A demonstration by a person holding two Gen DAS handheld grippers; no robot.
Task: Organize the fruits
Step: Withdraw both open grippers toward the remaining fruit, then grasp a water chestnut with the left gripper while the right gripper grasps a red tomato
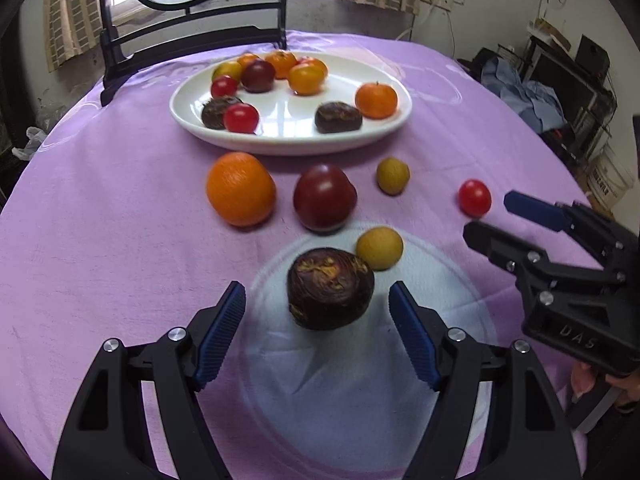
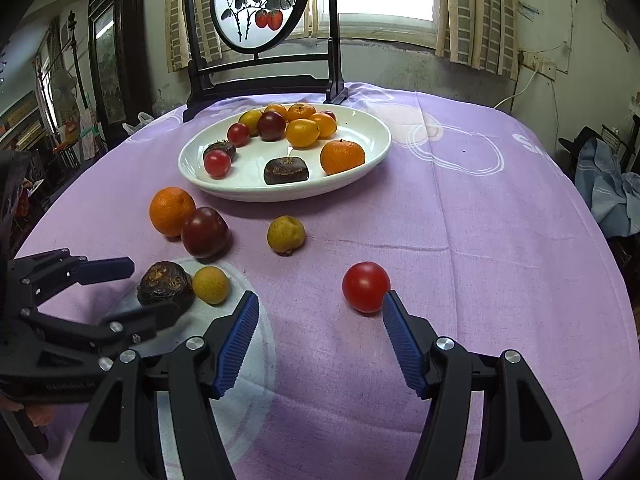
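Two grippers, left gripper [image 1: 316,304] astride dark fruit [image 1: 330,288], scarred face up.

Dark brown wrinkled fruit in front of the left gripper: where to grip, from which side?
Grip the dark brown fruit across its widest middle, coming down from the near side as the left gripper already points. It is squat with a flattish top, and the small yellow fruit crowds its far right.
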